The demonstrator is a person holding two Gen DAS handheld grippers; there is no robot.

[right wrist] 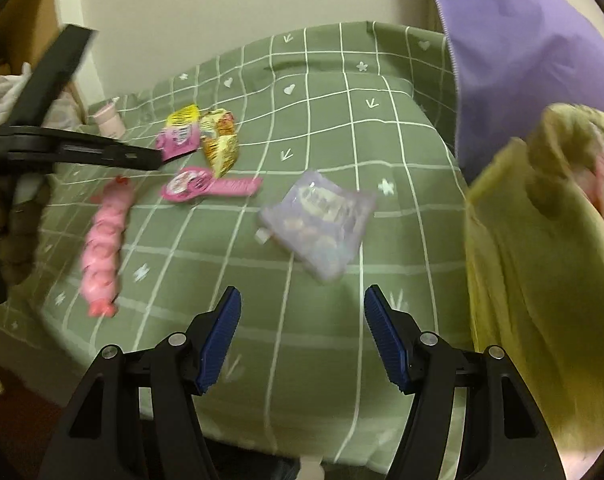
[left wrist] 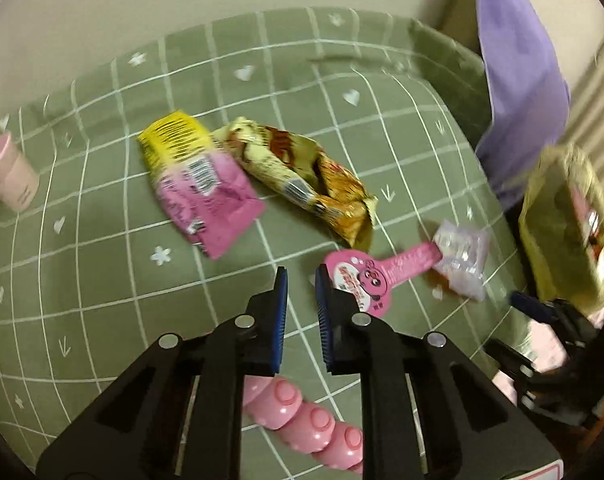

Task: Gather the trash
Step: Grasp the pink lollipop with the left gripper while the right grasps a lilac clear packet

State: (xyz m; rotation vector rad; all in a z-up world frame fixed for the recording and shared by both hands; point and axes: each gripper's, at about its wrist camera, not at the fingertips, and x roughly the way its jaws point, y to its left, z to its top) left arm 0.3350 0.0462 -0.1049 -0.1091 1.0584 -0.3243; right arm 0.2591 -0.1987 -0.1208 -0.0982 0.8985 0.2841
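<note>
Trash lies on a green checked bedspread [left wrist: 102, 260]. A pink and yellow wrapper [left wrist: 198, 184] and a crumpled yellow-orange wrapper [left wrist: 302, 184] lie mid-bed. A pink paddle-shaped package [left wrist: 377, 276] lies just right of my left gripper [left wrist: 302, 276], which is slightly open and empty above the cloth. A clear lilac packet [right wrist: 321, 220] lies ahead of my right gripper [right wrist: 302, 300], which is wide open and empty. A yellow-green bag [right wrist: 541, 280] hangs at the right, also in the left wrist view [left wrist: 561, 232].
A pink bumpy toy [right wrist: 102, 248] lies at the left, under my left gripper [left wrist: 309, 420]. A pink cup [left wrist: 10, 176] stands at the far left. A purple pillow [right wrist: 521, 40] leans at the back right. The bed edge runs below my right gripper.
</note>
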